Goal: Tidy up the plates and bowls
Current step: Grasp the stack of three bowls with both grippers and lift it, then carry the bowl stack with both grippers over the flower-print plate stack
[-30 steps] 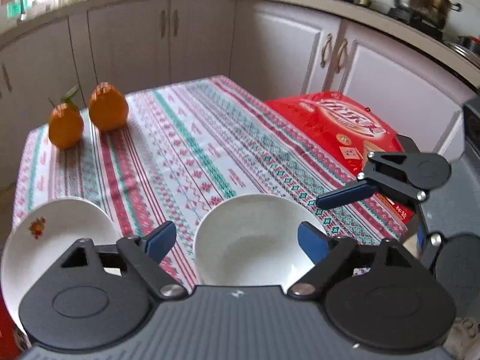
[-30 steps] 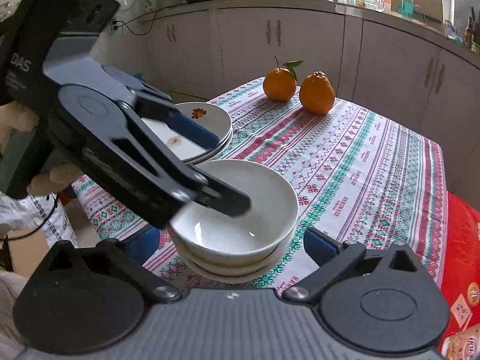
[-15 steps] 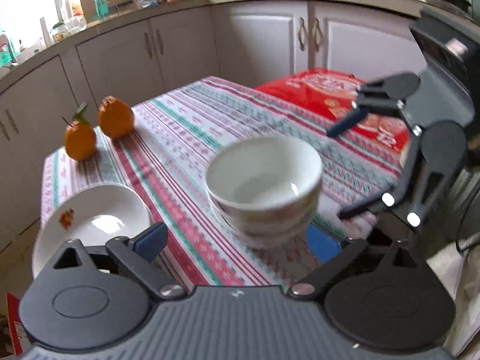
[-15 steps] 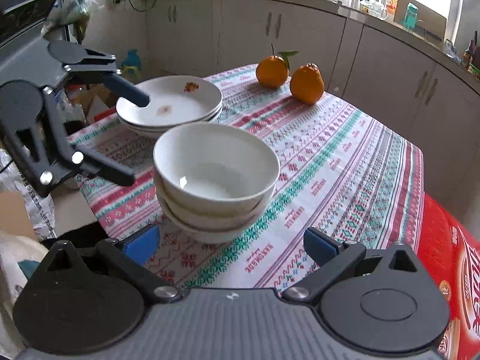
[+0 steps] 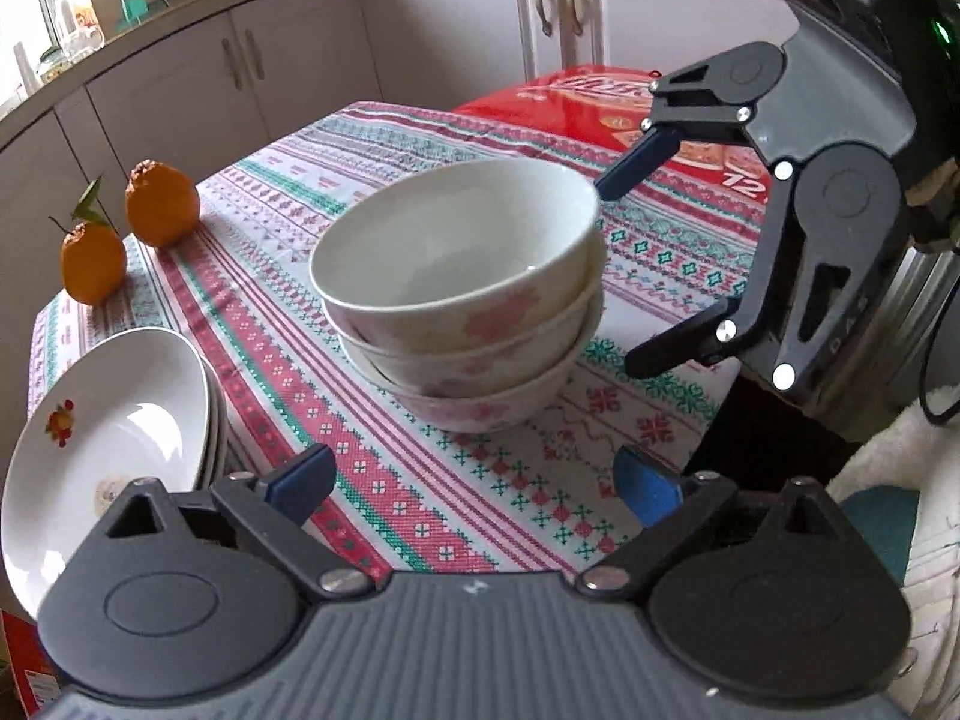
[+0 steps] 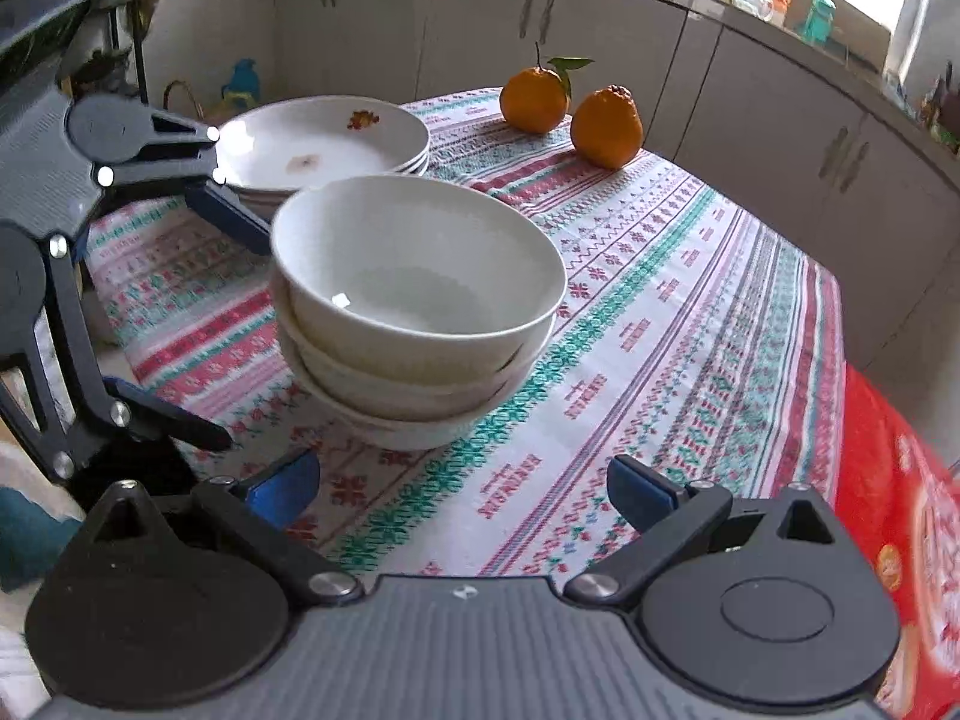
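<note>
A stack of three white bowls (image 5: 462, 300) with faint pink flowers stands on the patterned tablecloth (image 5: 420, 480); it also shows in the right wrist view (image 6: 414, 306). A stack of white plates (image 5: 108, 432) with a fruit print lies at the table's left edge, and shows in the right wrist view (image 6: 324, 141). My left gripper (image 5: 474, 480) is open and empty, just short of the bowls. My right gripper (image 6: 462, 483) is open and empty, also short of the bowls; in the left wrist view it (image 5: 624, 276) stands to the right of the stack.
Two oranges (image 5: 120, 228) sit at the far left of the table, also in the right wrist view (image 6: 570, 114). A red box (image 5: 606, 102) lies at the far right. White cabinets (image 5: 300, 60) surround the table.
Both grippers have pulled back and down from the bowl stack, which now stands alone. A second ago my left gripper was over the top bowl.
</note>
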`<state>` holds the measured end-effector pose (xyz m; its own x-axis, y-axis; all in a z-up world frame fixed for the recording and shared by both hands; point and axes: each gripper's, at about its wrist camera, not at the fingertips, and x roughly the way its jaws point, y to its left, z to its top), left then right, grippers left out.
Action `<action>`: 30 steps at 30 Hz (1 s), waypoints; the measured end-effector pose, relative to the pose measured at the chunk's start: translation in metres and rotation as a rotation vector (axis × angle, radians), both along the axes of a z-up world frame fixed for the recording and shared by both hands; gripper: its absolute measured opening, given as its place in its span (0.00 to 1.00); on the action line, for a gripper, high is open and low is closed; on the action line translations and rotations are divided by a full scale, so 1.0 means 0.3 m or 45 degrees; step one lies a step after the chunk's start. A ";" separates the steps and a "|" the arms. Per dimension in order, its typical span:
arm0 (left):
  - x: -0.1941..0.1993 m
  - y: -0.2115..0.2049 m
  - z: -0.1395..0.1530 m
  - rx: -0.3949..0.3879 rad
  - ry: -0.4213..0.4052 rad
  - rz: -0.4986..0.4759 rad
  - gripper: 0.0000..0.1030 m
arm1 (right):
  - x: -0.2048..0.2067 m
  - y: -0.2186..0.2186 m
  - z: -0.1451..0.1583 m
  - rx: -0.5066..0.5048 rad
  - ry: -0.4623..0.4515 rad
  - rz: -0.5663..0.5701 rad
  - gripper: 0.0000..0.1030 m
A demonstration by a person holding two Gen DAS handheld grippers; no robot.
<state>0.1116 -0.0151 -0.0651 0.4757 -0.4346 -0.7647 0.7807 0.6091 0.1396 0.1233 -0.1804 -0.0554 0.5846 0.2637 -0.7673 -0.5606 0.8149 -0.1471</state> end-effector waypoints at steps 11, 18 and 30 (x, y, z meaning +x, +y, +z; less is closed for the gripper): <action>0.101 -0.024 -0.031 0.028 0.050 -0.094 0.95 | 0.099 0.002 -0.028 -0.007 0.084 0.162 1.00; 0.153 -0.052 -0.043 0.067 0.088 -0.178 0.95 | 0.133 0.038 -0.039 -0.073 0.111 0.347 1.00; 0.215 -0.069 -0.046 0.084 0.180 -0.335 0.93 | 0.211 0.055 -0.032 -0.051 0.213 0.530 0.97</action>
